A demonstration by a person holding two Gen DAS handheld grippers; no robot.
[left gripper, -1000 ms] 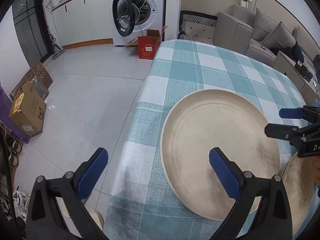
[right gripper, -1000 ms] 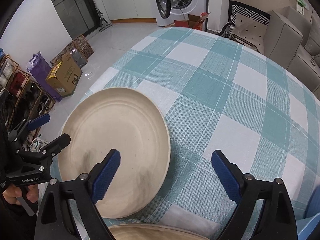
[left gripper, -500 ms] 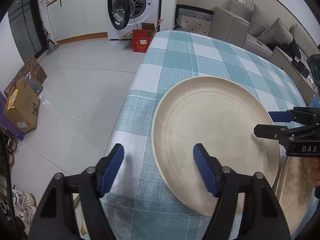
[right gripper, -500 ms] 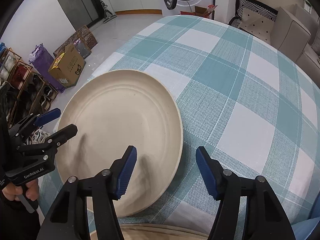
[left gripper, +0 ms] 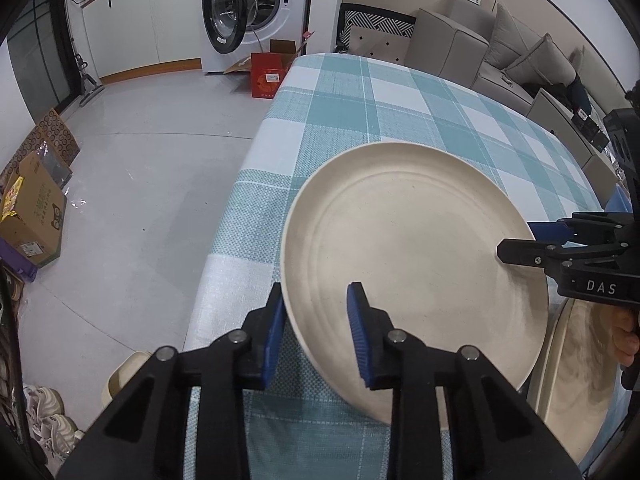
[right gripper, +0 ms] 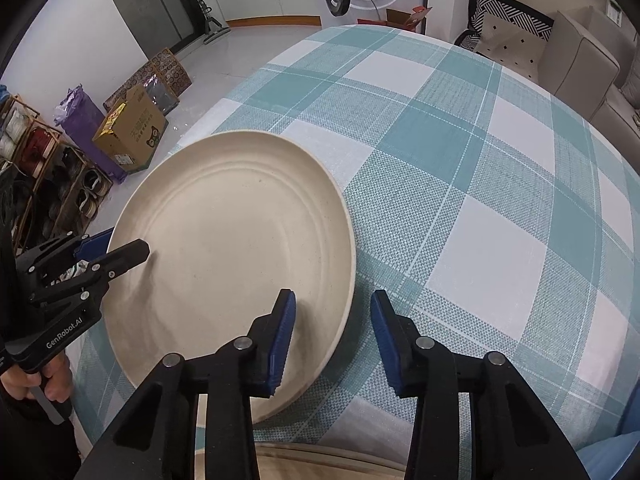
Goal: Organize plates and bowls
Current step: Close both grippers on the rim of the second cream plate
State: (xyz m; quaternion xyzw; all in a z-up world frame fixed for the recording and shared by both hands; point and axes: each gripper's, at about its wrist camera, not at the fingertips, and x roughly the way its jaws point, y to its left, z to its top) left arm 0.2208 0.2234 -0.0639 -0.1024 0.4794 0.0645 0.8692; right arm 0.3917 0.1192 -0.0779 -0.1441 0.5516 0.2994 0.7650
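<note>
Large cream plate (left gripper: 416,264) (right gripper: 236,256) lies on the teal-and-white checked cloth covering the surface (left gripper: 360,100) (right gripper: 480,160), near the surface's left edge as the left wrist view shows it. Left gripper (left gripper: 316,334) straddles the plate's left rim: one blue pad sits outside the rim over the cloth, the other over the plate's inner face. Its jaws have just been closing with the rim between them; a gap shows at the inner pad, so no firm pinch is evident. Right gripper (right gripper: 332,340) straddles the opposite rim in the same way, one pad above the plate's inner face, the other over the cloth just beside the rim. Its jaws have likewise just been closing, with space visible on both sides of the rim. Each gripper appears in the other's view at the plate's far edge, with part of a hand (right gripper: 36,384) on the left gripper's handle. A second cream plate (left gripper: 576,372) lies at the near edge, partly under the first one's rim. Beyond the surface: washing machine (left gripper: 248,12) with door open, red box (left gripper: 268,76), grey sofa (left gripper: 500,52), cardboard box (right gripper: 128,128) on the floor.
</note>
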